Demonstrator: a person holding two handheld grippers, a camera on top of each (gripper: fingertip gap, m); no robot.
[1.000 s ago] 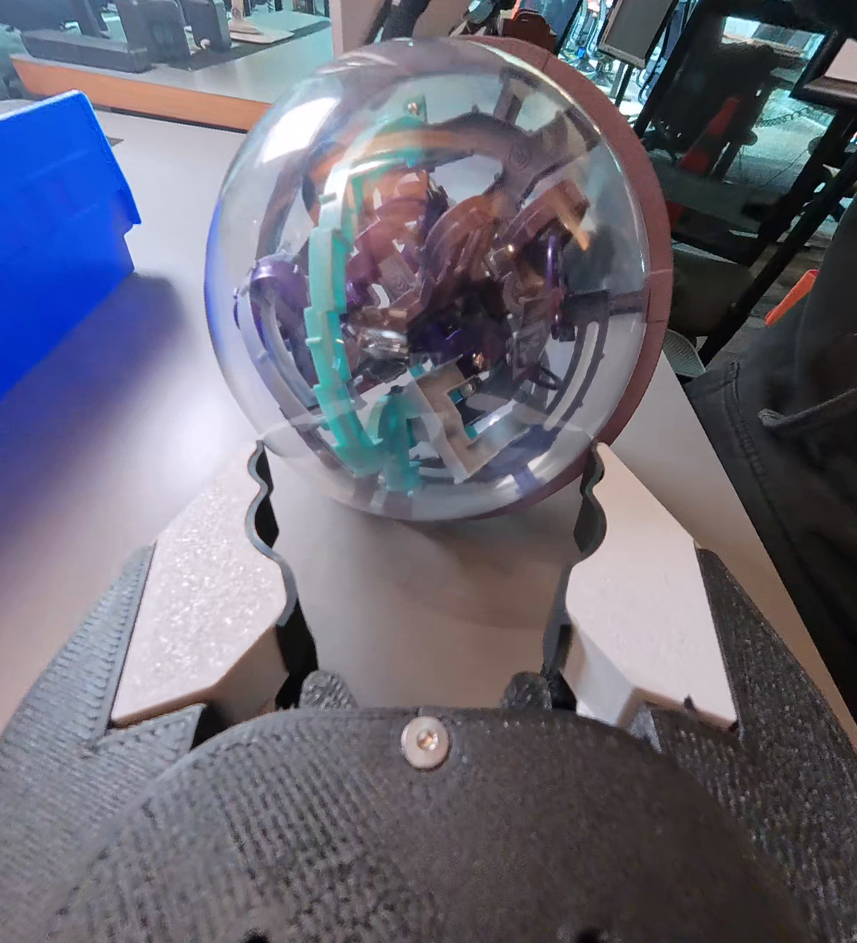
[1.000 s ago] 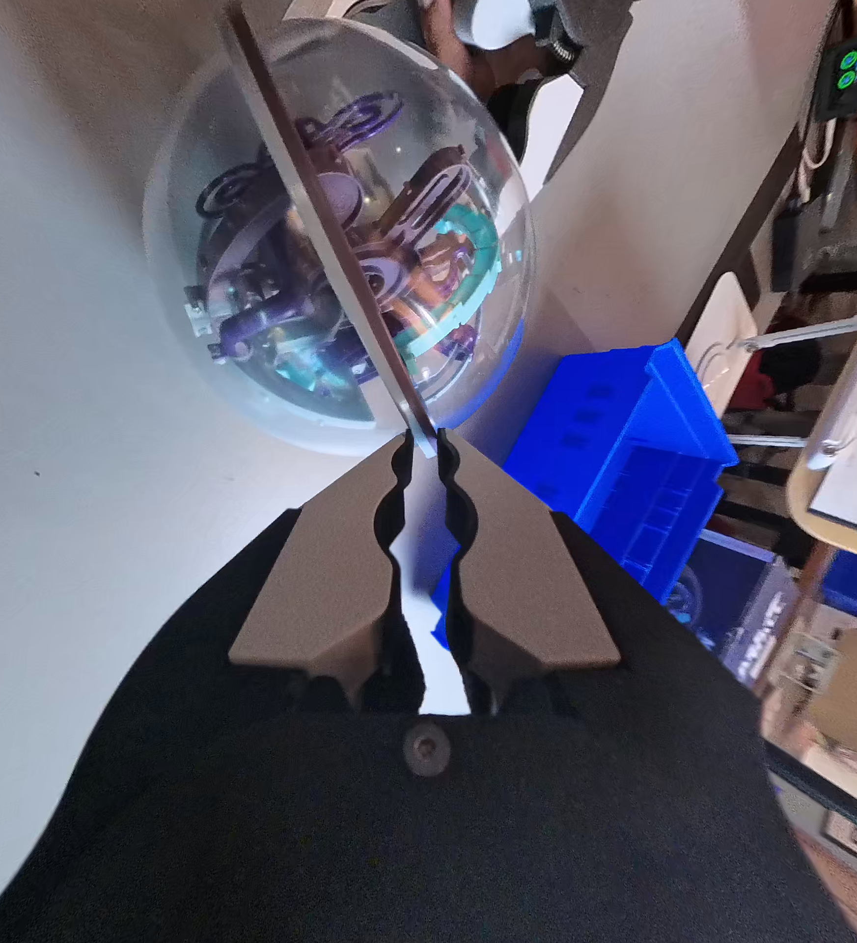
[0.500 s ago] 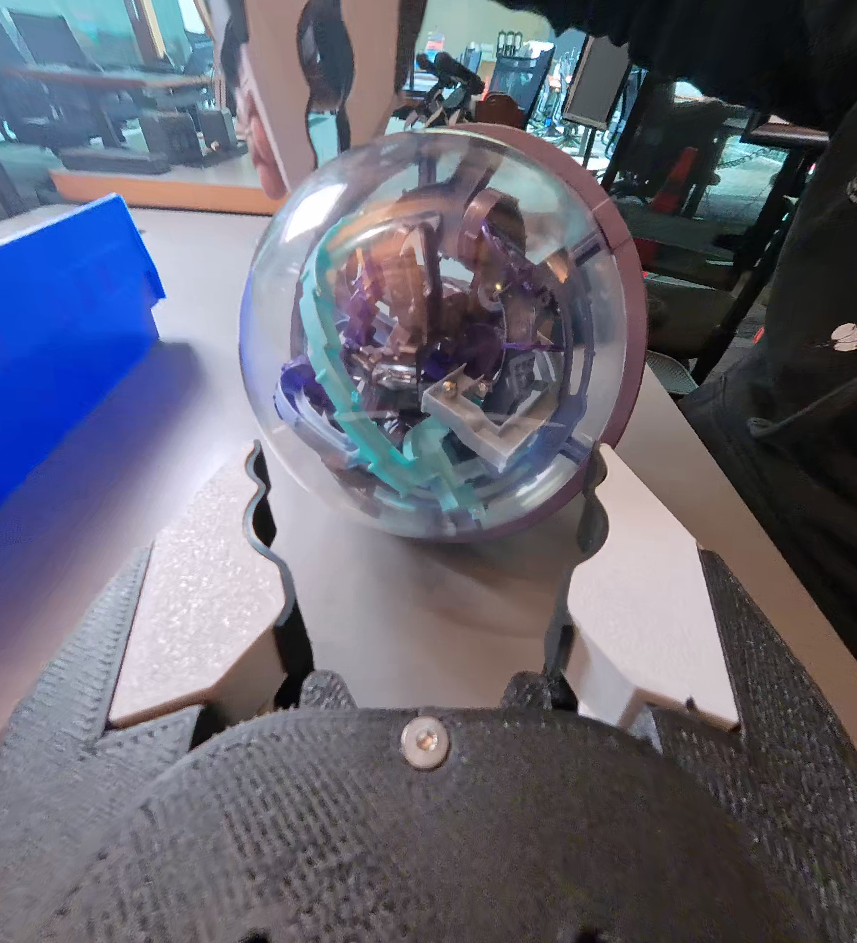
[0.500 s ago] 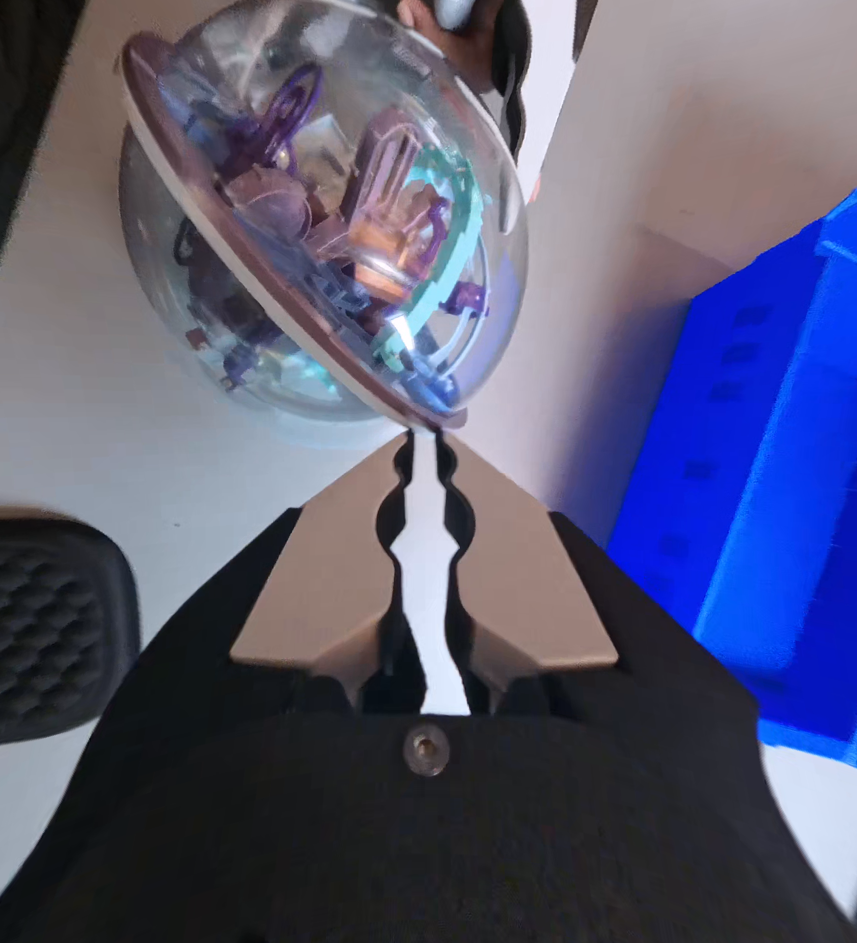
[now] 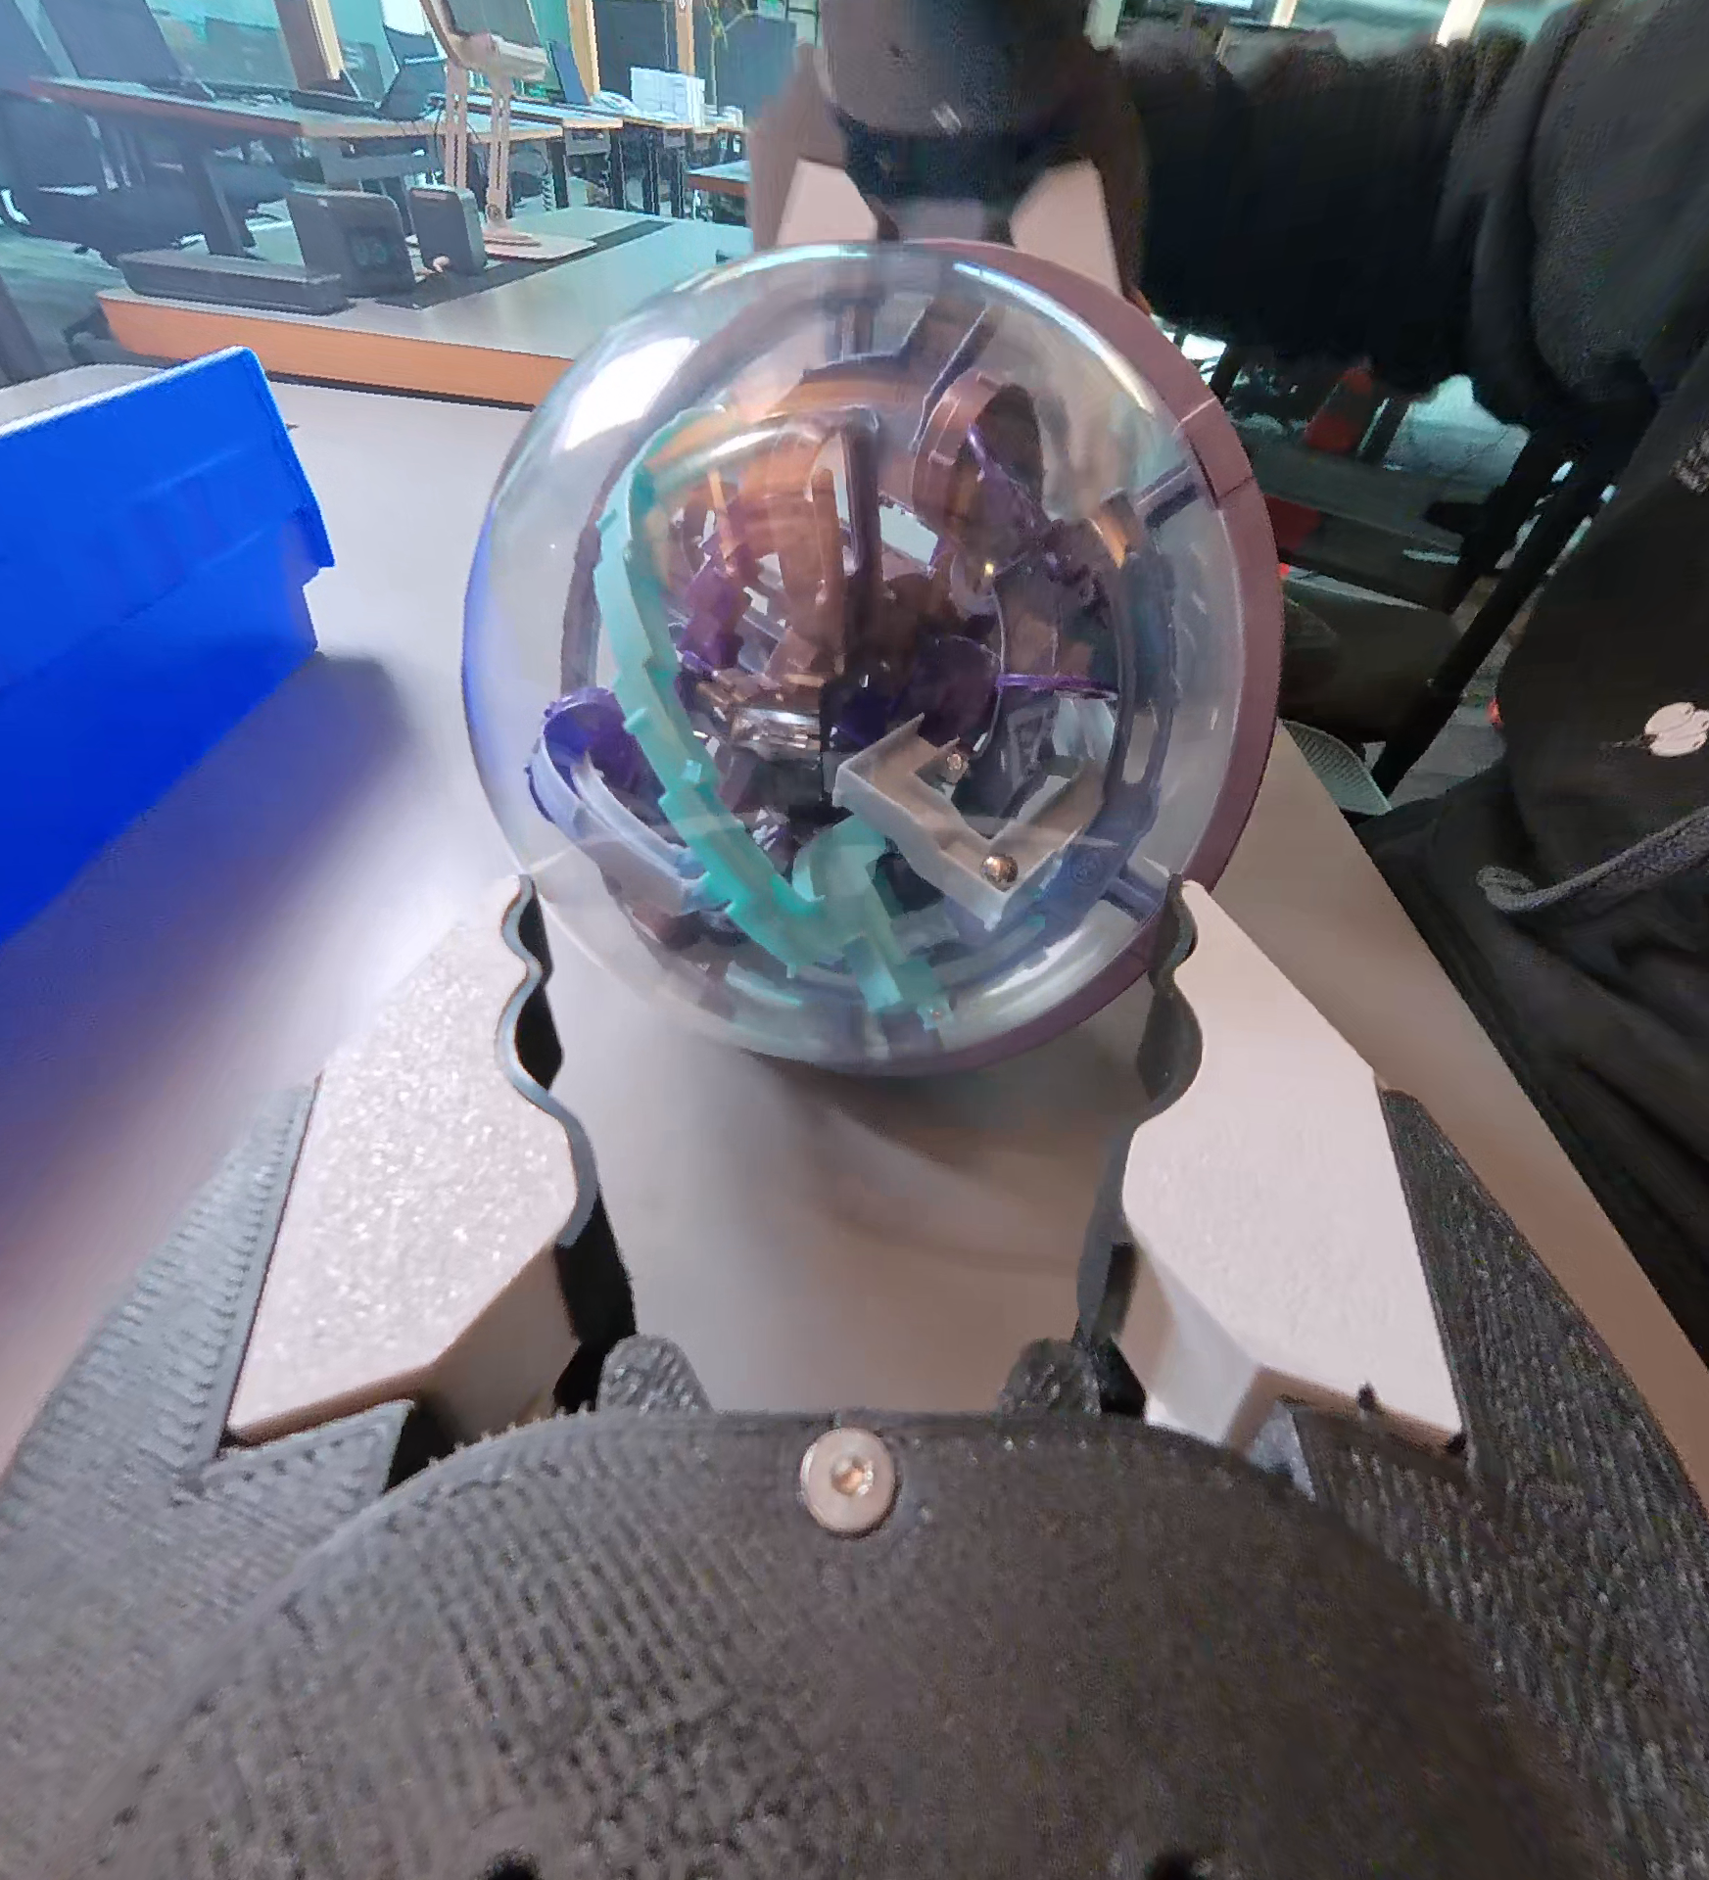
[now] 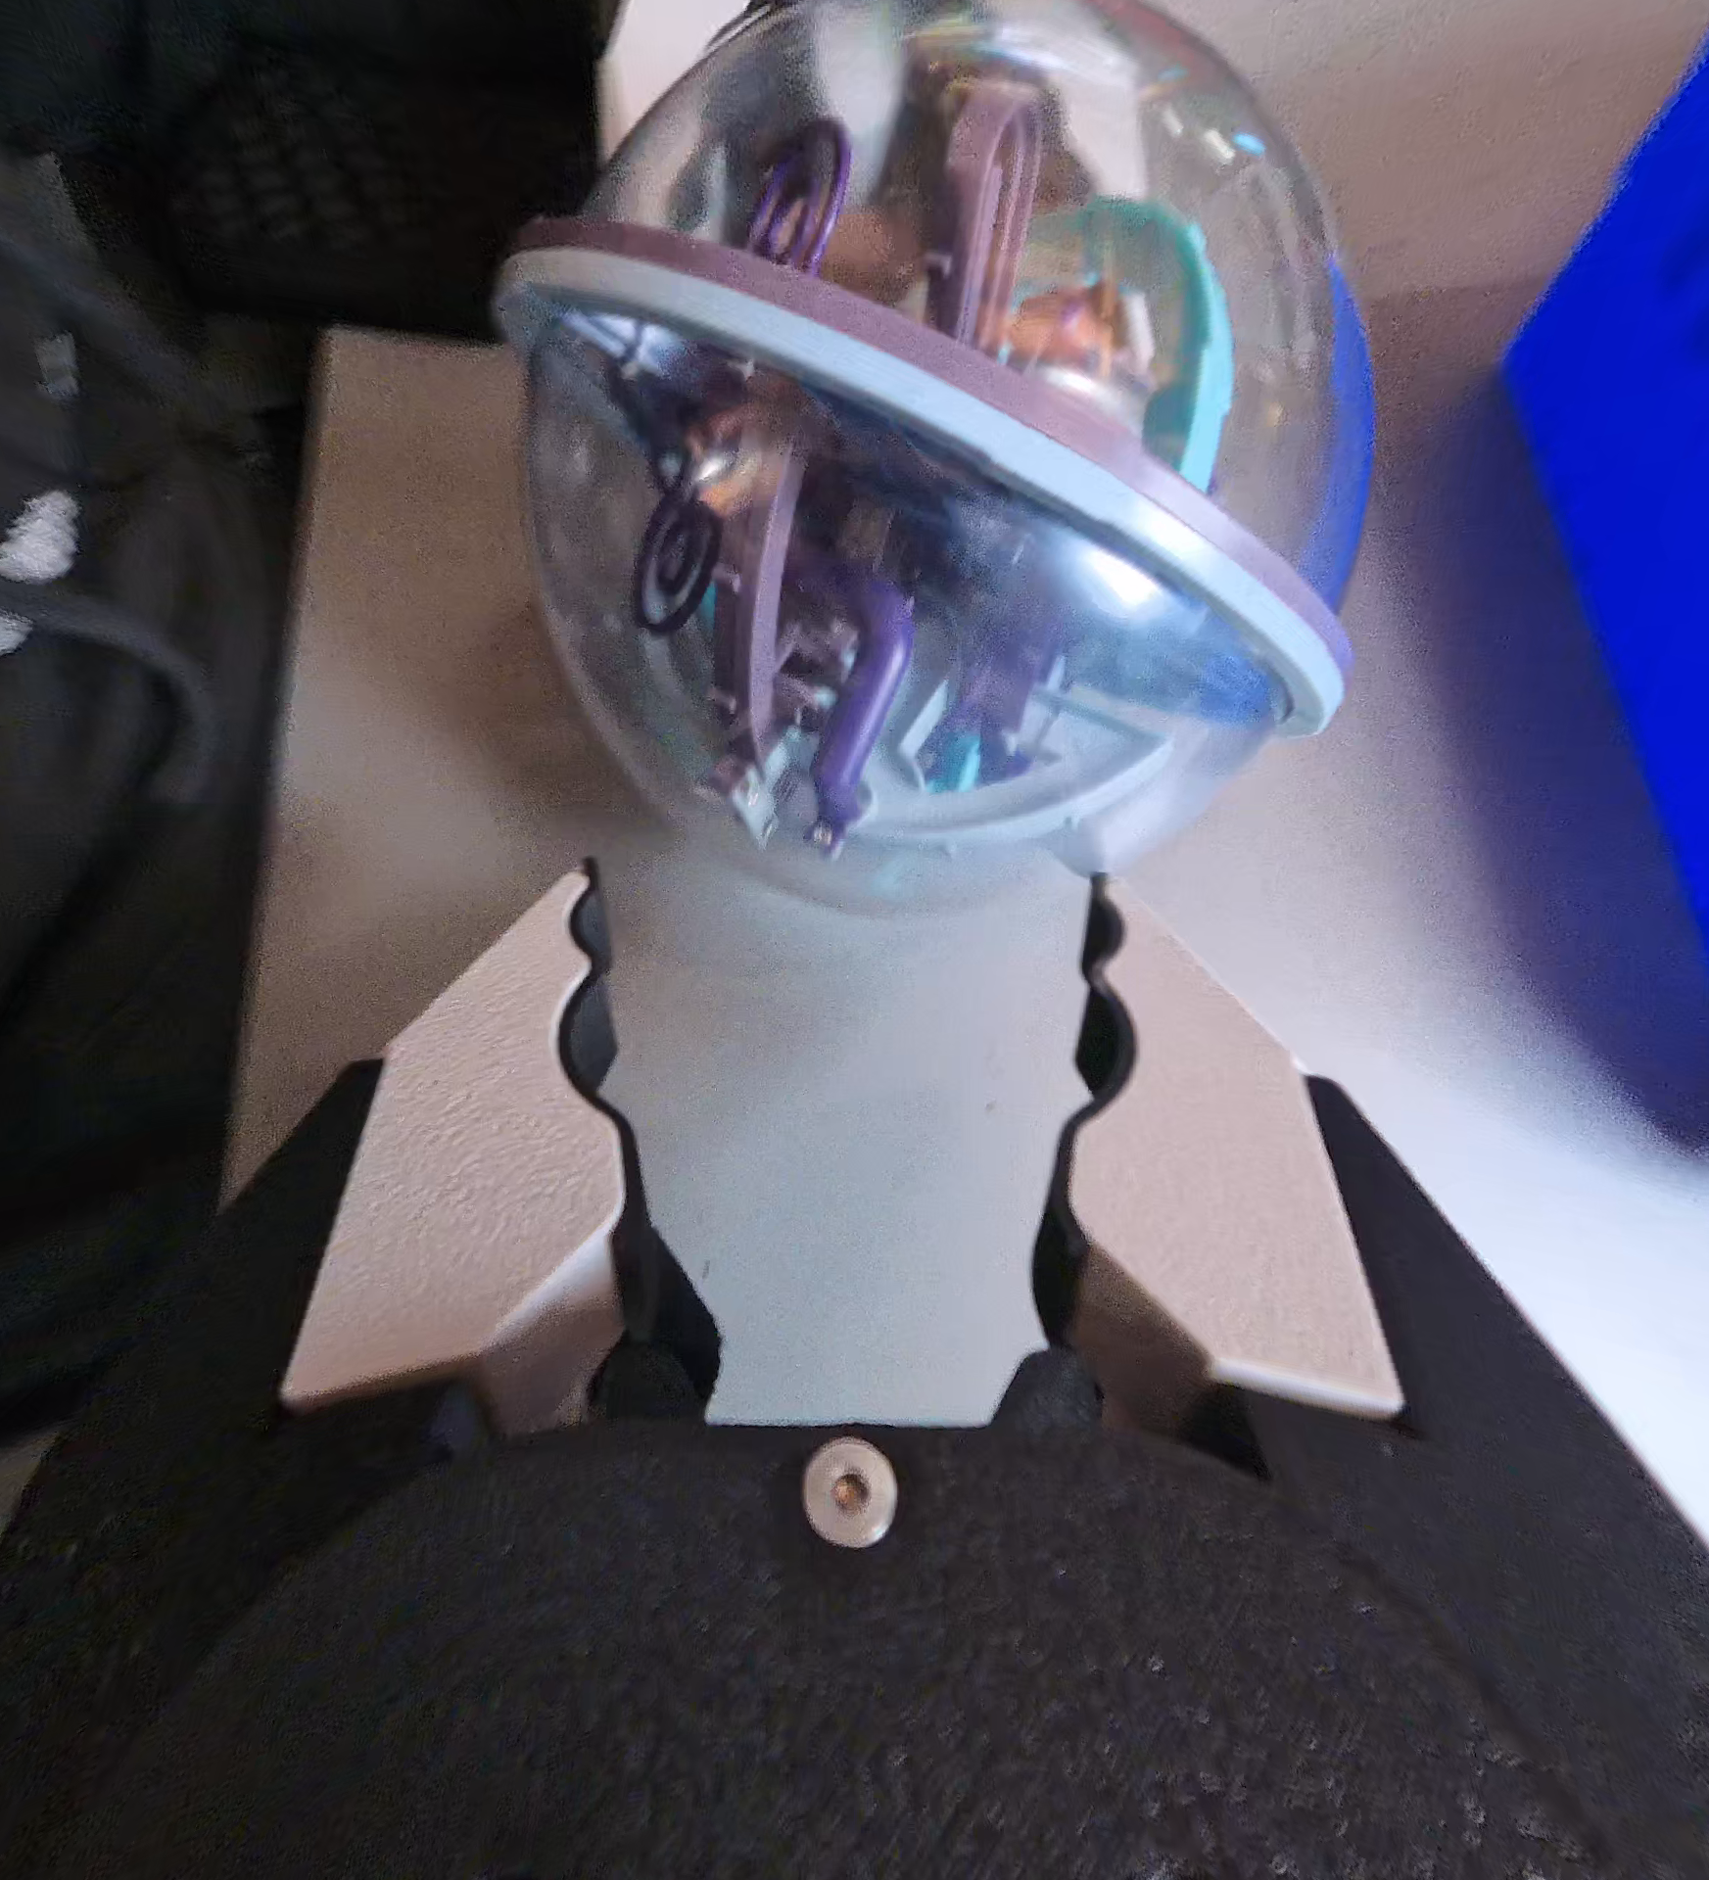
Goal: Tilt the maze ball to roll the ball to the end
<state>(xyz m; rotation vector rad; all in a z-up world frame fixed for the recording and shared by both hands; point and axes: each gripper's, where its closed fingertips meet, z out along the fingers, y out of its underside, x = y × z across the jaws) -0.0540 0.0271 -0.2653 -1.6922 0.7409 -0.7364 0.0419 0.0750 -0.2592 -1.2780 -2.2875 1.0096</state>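
The maze ball (image 5: 860,651) is a clear sphere with a mauve rim and teal, purple and brown tracks inside. It rests on the grey table (image 5: 402,488). A small metal ball (image 5: 1001,865) lies in a grey track low on the right. My left gripper (image 5: 848,900) is open wide, its fingertips (image 5: 524,916) at the sphere's lower sides. My right gripper (image 6: 842,883) is open, just short of the maze ball (image 6: 931,509), whose rim runs slantwise across that view. A dark blurred shape above the sphere in the left wrist view may be the right gripper (image 5: 931,112).
A blue bin (image 5: 87,610) stands on the table to the left of the sphere and shows at the right of the right wrist view (image 6: 1684,570). A person in dark clothing (image 5: 1593,814) stands at the table's right edge. Desks and chairs are behind.
My right gripper was shut on the sphere's rim; it has let go, opened and swung round. The sphere has turned, and the rim now lies flatter in the right wrist view.
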